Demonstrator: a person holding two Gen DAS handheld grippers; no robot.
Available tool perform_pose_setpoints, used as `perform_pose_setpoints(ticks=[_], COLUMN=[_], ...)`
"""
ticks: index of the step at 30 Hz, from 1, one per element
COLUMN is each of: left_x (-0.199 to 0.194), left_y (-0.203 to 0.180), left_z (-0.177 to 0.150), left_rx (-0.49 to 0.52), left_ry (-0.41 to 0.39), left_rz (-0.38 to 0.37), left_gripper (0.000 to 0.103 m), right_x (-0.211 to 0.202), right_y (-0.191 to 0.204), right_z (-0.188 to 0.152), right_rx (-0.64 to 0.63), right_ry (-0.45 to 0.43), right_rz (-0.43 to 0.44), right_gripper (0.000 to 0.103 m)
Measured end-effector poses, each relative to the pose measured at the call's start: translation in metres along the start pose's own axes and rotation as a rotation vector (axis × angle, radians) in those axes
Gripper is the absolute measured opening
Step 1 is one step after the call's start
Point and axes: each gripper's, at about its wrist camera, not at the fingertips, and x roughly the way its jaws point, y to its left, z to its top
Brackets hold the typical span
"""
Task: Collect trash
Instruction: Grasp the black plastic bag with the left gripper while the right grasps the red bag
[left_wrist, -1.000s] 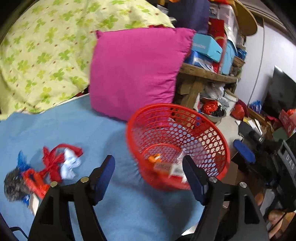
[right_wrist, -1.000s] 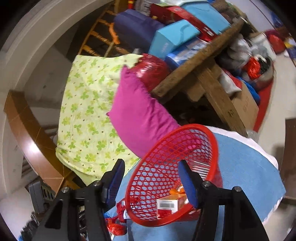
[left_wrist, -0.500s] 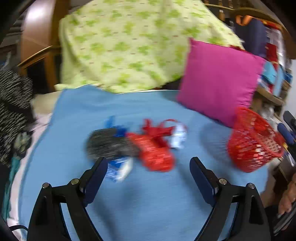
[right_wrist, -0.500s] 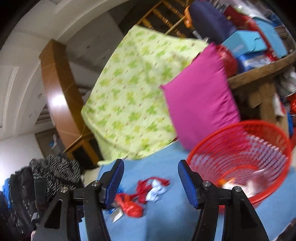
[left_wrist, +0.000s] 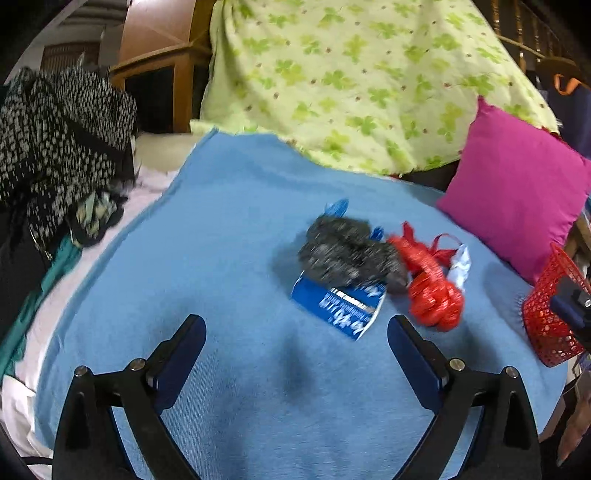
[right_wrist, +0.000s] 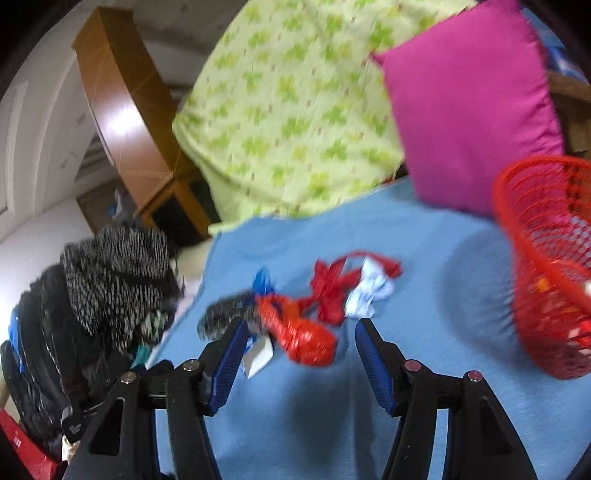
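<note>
Left wrist: left gripper (left_wrist: 295, 328), jaws just widened, empty, faces trash pile (left_wrist: 373, 269) beside pink pillow (left_wrist: 517, 199).

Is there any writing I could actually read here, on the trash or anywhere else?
Blue wrapper: white print, upside down and blurred, unreadable.
Red box at the right wrist view's lower left edge: small white marks, too small to read.
Red crumpled bag: no print visible.
Red basket: contents too blurred to read.
</note>
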Motion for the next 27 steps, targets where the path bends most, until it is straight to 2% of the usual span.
perform_pose_setpoints(ticks=[2, 3, 9, 12, 15, 19, 23, 25, 27], left_x=[0.008, 0.011, 0.034, 0.043, 0.055, 0.070, 0.088, 0.093, 0.095], left_y=[0.005, 0.007, 0.011, 0.007, -0.001, -0.010, -0.018, -0.020, -0.020], left_z=[0.001, 0.002, 0.027, 0.038, 0.048, 0.056, 0.060, 0.059, 0.058], left_rx=[-0.018, -0.025, -0.080, -0.071, -0.037, -0.023, -0.005, -0.012, -0.006], left_ry=[0.021, 0.026, -0.001, -0.040, -0.069, -0.070, -0.024, -0.004, 0.013], left_rz=[0.001, -0.002, -0.080, -0.091, -0.110, -0.158, -0.187, -0.206, -0.219], left_gripper=[0.099, 0.099, 0.099, 0.099, 0.099, 0.099, 0.099, 0.098, 0.098], right_x=[0.031, 0.031, 0.084, 0.108, 0.122, 0.140, 0.152, 0.156, 0.157], right_y=[0.007, 0.007, 0.011, 0.010, 0.008, 0.008, 0.007, 0.005, 0.004], right_z=[-0.001, -0.001, 0.005, 0.009, 0.009, 0.004, -0.002, -0.005, -0.007], right_rx=[-0.038, -0.038, -0.111, -0.139, -0.144, -0.164, -0.175, -0.175, -0.170], right_ry=[0.088, 0.088, 0.216, 0.254, 0.283, 0.335, 0.369, 0.385, 0.396], right_rz=[0.011, 0.011, 0.028, 0.013, 0.032, 0.028, -0.001, -0.019, -0.023], right_gripper=[0.064, 0.064, 0.065, 0.065, 0.065, 0.065, 0.064, 0.051, 0.049])
